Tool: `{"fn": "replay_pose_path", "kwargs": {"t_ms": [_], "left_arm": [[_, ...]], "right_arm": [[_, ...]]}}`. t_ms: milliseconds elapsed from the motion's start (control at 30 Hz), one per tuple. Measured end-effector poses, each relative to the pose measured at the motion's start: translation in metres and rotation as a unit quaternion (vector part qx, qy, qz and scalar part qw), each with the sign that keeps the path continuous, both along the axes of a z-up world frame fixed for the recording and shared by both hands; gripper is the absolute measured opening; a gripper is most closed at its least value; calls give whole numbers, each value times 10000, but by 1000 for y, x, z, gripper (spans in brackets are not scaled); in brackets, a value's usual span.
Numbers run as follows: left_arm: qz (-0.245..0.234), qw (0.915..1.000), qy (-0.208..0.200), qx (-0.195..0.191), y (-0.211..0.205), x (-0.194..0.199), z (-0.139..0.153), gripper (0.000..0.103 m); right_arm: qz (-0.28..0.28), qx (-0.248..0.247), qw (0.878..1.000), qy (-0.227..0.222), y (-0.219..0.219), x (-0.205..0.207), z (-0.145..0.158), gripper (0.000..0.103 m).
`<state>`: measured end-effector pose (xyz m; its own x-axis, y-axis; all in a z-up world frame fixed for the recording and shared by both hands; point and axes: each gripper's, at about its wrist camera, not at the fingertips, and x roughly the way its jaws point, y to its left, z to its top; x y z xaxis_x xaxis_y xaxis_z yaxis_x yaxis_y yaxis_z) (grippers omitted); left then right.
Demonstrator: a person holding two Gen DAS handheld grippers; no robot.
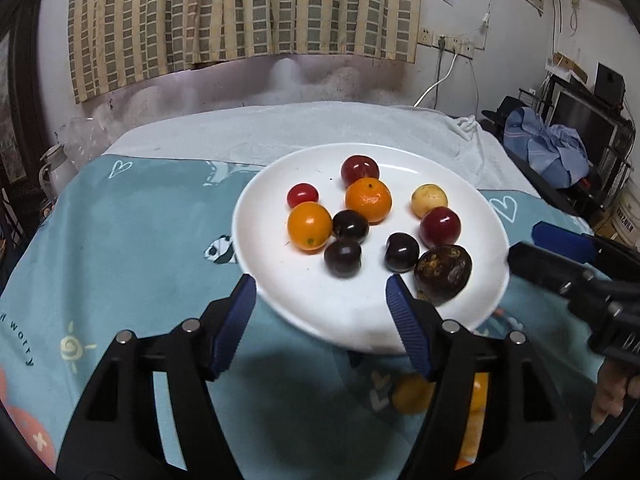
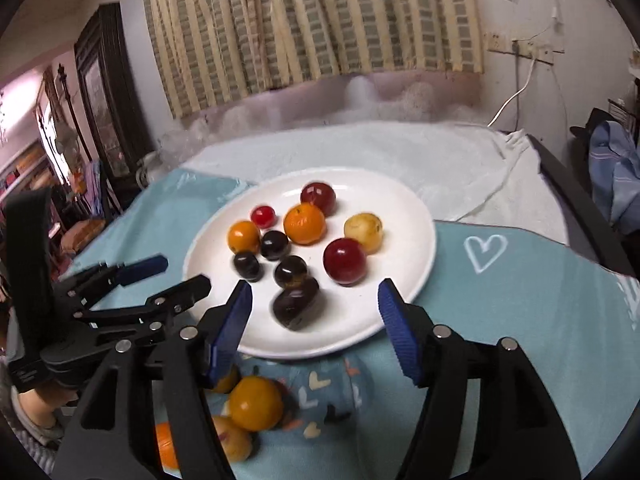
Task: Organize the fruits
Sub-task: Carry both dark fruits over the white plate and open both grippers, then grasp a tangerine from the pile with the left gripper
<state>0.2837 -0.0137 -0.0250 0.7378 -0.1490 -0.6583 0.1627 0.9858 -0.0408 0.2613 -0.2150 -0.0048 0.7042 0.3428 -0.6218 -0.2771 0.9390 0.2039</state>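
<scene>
Both my claws hang open and empty: left claw (image 1: 320, 304) and right claw (image 2: 314, 306) each face the fruit-filled white plate (image 1: 280, 280) just ahead.

The left black plastic tongs (image 1: 322, 312) have triangular cut-out arms, round silver pivot bolts and ribbed blue rubber fingers (image 1: 406, 322). The right black plastic tongs (image 2: 314, 314) match them, with blue ribbed pads (image 2: 394, 320). Bare skin of a hand (image 1: 614, 392) shows beneath one handle.
</scene>
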Motion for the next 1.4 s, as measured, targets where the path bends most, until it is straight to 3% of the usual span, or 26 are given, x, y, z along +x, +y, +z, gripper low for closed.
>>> {"fn": "replay_pose_path", "kwargs": {"t_ms": [167, 400, 533, 733, 900, 1000, 1100, 1200, 1267, 1400], "left_arm": [[-234, 9997, -34, 70, -2, -48, 4, 74], [-593, 9961, -269, 588, -24, -126, -10, 79], [-519, 9964, -182, 649, -24, -132, -20, 80], [-491, 9979, -118, 398, -20, -127, -21, 81], [-832, 9960, -99, 317, -29, -131, -21, 80], [-943, 9944, -10, 481, -38, -126, -28, 79], [-961, 9940, 203, 471, -41, -117, -36, 73], [-1010, 9940, 378, 188, -36, -108, -38, 58], [-1107, 9924, 538, 5, -33, -105, -42, 41], [-981, 9936, 541, -130, -22, -108, -40, 41]], "right_arm": [[61, -201, 9998, -57, -2, -43, 6, 65], [110, -469, 9987, 143, 0, -96, -19, 65], [187, -591, 9978, 219, 4, -114, -27, 65], [114, -469, 9982, 362, -7, -122, -31, 67], [114, -410, 9984, 384, -8, -121, -29, 67], [111, -411, 9984, 385, -8, -122, -29, 67], [86, -431, 9981, 429, -8, -120, -30, 67], [87, -440, 9980, 452, -8, -119, -31, 67], [90, -441, 9979, 469, -8, -117, -31, 67], [145, -450, 9977, 477, -5, -117, -34, 67]]}}
